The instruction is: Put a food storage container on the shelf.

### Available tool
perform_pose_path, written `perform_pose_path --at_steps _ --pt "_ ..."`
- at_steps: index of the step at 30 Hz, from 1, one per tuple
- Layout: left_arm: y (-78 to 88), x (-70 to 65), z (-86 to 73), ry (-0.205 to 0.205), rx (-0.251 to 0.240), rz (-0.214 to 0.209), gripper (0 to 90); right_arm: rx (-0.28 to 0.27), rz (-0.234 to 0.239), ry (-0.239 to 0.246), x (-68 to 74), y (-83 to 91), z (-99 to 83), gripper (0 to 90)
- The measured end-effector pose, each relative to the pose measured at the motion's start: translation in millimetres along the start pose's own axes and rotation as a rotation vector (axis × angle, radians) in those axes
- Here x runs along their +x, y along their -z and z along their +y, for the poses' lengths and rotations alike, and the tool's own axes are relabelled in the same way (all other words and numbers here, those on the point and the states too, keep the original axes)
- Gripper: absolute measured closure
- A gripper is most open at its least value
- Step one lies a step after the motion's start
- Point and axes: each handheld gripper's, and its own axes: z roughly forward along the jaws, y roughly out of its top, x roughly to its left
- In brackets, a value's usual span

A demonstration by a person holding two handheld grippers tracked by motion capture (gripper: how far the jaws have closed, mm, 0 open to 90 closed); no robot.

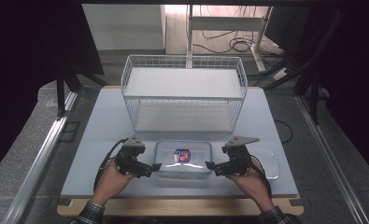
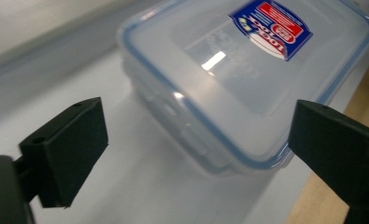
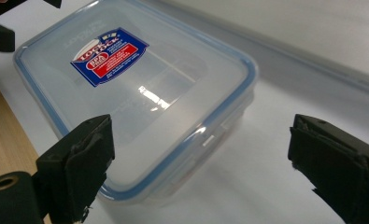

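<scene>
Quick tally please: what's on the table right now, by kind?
Clear lidded container: 1
Loose clear lid: 1
White wire basket: 1
Total: 3

We see plaid sleeves (image 1: 91, 211) at both wrists; each black hand-held gripper (image 1: 155, 166) carries a grey three-cornered plate (image 1: 134, 140) and trails a black cable (image 1: 102, 163).
</scene>
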Motion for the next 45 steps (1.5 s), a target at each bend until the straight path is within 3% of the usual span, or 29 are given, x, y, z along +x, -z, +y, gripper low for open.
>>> perform_pose_path --at_steps 2,4,8,11,15,17,20,26,29,32,37,39,41,45 --pt "-2.8 -0.3 1.3 -0.001 0.005 -0.014 3.1 0.007 0.013 -0.008 0.2 -2.7 0.4 5.0" --pt "-9.3 0.6 5.0 0.005 0.002 -0.06 2.8 0.033 0.03 -0.032 1.4 -10.3 2.2 2.7" --pt "-18.9 4.8 9.7 0.029 0.003 -0.081 3.5 0.056 0.051 -0.058 1.2 -18.1 4.7 5.6" --pt "-23.6 10.0 10.0 0.043 0.009 -0.084 2.9 0.079 0.095 -0.11 -1.9 -24.9 6.0 8.0" --pt "-31.1 20.8 5.4 0.106 0.016 -0.181 0.0 0.097 0.166 -0.187 -8.3 -31.9 5.2 9.0" --pt "-33.7 23.0 4.5 0.119 0.016 -0.217 0.0 0.105 0.169 -0.195 -9.2 -32.4 6.2 9.3" --pt "-35.8 22.1 4.6 0.134 0.016 -0.225 0.0 0.13 0.194 -0.22 -9.3 -35.8 7.3 8.4" --pt "-28.3 20.0 2.9 0.112 0.014 -0.212 3.1 0.136 0.188 -0.202 -7.2 -33.6 8.5 11.5" --pt "-19.9 16.4 -2.4 0.091 0.012 -0.213 10.1 0.12 0.186 -0.188 -7.1 -25.0 8.4 20.8" --pt "-16.4 14.7 -5.5 0.078 0.009 -0.213 13.8 0.116 0.209 -0.213 -9.7 -20.0 5.8 26.9" --pt "-7.2 12.2 -16.3 0.076 -0.017 -0.238 22.0 0.121 0.234 -0.229 -8.5 -16.0 0.0 28.5" --pt "-4.9 12.8 -18.1 0.083 -0.025 -0.248 29.4 0.122 0.237 -0.222 -7.9 -13.6 -0.5 30.4" --pt "2.4 16.2 -24.8 0.109 -0.063 -0.278 37.6 0.112 0.248 -0.22 -8.6 -10.1 -1.0 34.4" --pt "4.6 13.2 -25.8 0.125 -0.07 -0.267 40.9 0.088 0.256 -0.218 -10.2 -2.8 -2.5 42.9"
